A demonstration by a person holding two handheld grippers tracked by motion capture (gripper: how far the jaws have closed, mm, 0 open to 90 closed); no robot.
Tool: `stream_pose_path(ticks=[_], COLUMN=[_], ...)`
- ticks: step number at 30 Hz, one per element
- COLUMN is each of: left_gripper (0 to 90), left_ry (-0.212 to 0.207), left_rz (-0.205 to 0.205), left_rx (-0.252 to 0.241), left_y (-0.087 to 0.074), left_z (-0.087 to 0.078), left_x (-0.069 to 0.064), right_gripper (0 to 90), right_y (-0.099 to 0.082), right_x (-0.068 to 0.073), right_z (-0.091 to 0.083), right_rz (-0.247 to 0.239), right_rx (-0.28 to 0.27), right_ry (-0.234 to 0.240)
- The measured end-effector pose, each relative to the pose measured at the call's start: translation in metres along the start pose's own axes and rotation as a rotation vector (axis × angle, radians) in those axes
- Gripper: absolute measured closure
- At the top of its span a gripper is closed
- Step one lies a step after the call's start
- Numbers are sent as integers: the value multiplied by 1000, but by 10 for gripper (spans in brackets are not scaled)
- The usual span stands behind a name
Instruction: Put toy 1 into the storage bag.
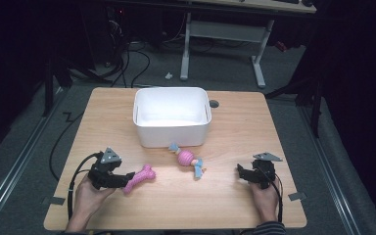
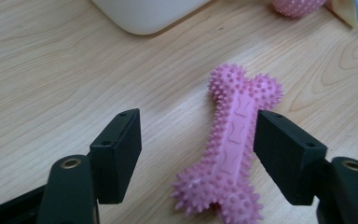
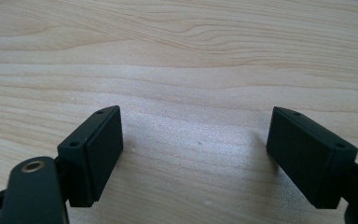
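Between the left claw (image 2: 198, 154) jaws — pink bone (image 2: 233, 144)

In the left gripper view, the pink spiky ball (image 2: 298, 5) and white tub (image 2: 149, 14) are cut by the top edge.

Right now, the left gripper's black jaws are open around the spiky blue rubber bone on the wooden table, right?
Not quite: the spiky rubber bone is pink, not blue, as the left gripper view shows. The rest holds: the left gripper has open black jaws on either side of it, on the wooden table.
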State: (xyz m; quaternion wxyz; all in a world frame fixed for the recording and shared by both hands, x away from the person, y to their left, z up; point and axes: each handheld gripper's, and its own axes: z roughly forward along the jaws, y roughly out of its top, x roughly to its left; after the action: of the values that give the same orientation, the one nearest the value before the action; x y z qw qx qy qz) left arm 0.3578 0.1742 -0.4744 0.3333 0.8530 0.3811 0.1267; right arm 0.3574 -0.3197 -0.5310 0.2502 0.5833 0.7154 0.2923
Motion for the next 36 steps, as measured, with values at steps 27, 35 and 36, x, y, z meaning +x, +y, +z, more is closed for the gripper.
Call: stream_pose_path(ticks=[27,35,36], left_gripper=[458,507,514], left_ry=[-63,-62,-61], left_rz=[92,107,107], left_rx=[157,174,175], left_y=[7,7,7], left_z=[40,45,46], left_x=[-16,-18,-18], right_gripper=[185,186,186], right_y=[0,0,0], right_x=[0,0,0], right_z=[0,0,0], right_rz=[-1,1,1], right_rx=[0,0,0], right_ry=[0,0,0])
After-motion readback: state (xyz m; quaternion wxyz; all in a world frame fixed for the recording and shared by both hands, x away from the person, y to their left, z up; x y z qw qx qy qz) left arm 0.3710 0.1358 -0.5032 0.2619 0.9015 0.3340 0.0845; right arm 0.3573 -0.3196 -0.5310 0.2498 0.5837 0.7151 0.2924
